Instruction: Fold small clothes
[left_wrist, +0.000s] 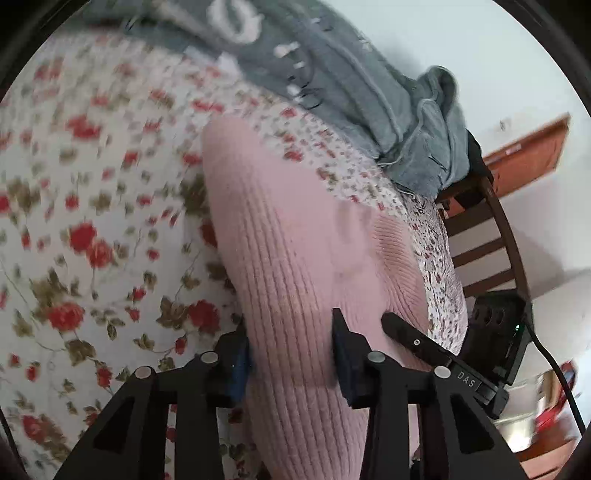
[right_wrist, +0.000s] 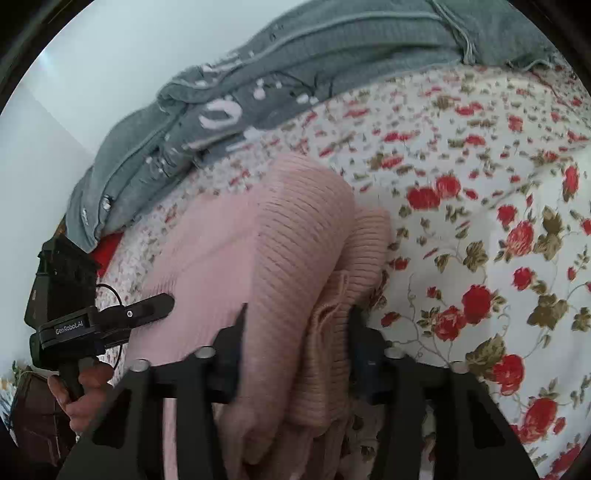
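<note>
Pink ribbed knit, the small sweater (left_wrist: 295, 236), lies on the floral bedsheet (left_wrist: 81, 229) and fills the centre of both wrist views. We find its long axis running from the bottom centre toward the upper middle of each frame, straight ahead of both sets of fingers. The left gripper (left_wrist: 291, 354) is clamped on a flat fold of the knit at lower centre. The right gripper (right_wrist: 299, 343) is clenched on a bunched, thicker edge. We judge both hands equally near. A grey garment (left_wrist: 332, 74) sits well beyond, at the top.
</note>
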